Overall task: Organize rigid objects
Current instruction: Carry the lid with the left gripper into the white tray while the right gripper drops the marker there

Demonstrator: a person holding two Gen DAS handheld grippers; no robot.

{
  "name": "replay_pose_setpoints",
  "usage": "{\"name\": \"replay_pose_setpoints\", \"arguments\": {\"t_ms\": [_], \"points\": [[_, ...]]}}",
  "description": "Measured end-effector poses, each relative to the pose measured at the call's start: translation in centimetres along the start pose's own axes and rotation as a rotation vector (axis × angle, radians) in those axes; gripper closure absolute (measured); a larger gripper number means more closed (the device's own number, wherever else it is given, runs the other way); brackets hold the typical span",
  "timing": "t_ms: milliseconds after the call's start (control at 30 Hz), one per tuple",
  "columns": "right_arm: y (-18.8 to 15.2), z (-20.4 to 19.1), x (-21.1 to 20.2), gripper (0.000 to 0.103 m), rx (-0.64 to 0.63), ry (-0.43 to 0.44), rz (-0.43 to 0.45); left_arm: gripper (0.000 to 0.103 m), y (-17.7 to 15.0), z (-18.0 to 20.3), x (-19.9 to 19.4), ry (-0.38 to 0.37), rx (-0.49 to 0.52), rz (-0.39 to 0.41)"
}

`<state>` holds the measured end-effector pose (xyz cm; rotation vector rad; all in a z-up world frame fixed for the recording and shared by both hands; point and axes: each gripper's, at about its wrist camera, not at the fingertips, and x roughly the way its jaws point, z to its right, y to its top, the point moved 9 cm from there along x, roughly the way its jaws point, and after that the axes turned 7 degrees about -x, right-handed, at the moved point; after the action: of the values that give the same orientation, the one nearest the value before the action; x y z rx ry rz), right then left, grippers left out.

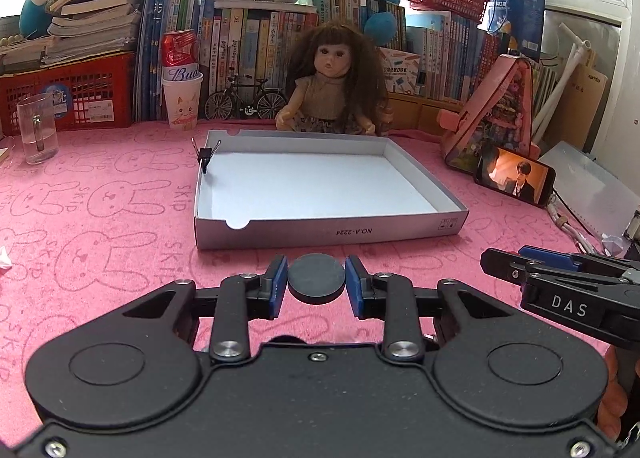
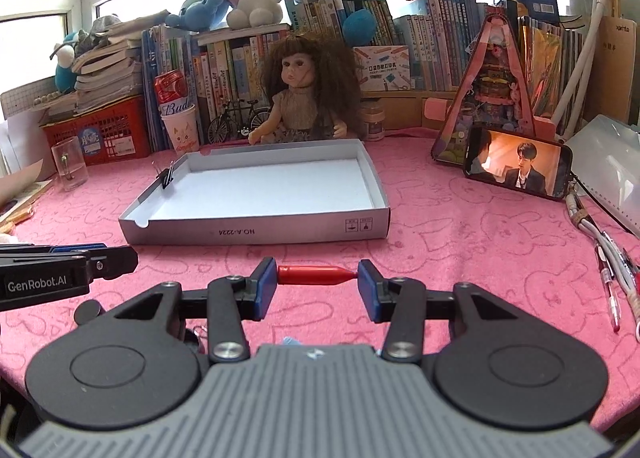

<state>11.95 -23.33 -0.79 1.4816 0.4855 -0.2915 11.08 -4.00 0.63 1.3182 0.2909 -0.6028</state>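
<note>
2 grippers loaded just short of the white tray [image 1: 320,232]: left gripper [image 1: 316,285] clamps a black disc [image 1: 316,277], right gripper [image 2: 317,285] pinches a red pen cap [image 2: 314,275] endwise. Lift both over the near wall, avoid the binder clip [image 1: 206,156], release low inside.

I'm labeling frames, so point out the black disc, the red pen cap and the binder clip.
black disc [image 1: 316,284], left wrist view, top face.
red pen cap [image 2: 312,275], right wrist view, barrel middle.
binder clip [image 1: 205,154], left wrist view, black body.
</note>
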Motion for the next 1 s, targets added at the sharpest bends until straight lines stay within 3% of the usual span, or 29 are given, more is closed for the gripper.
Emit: {"name": "replay_pose_setpoints", "arguments": {"t_ms": [233,533,667,1000], "points": [[2.7,1.1,3.0,0.053,0.036,0.013,-0.007,0.073,3.3,-0.1,3.6,0.002,-0.038,-0.019],[5.0,2.0,8.5,0.054,0.082,0.091,-0.119,0.074,7.3,-1.8,9.3,0.018,-0.118,-0.084],[5.8,1.7,11.2,0.054,0.054,0.139,-0.201,0.074,7.8,-2.5,12.6,0.028,-0.148,-0.160],[5.8,0.5,16.3,0.053,-0.069,0.128,-0.351,0.074,6.7,-4.0,17.9,0.083,-0.143,-0.277]]}}
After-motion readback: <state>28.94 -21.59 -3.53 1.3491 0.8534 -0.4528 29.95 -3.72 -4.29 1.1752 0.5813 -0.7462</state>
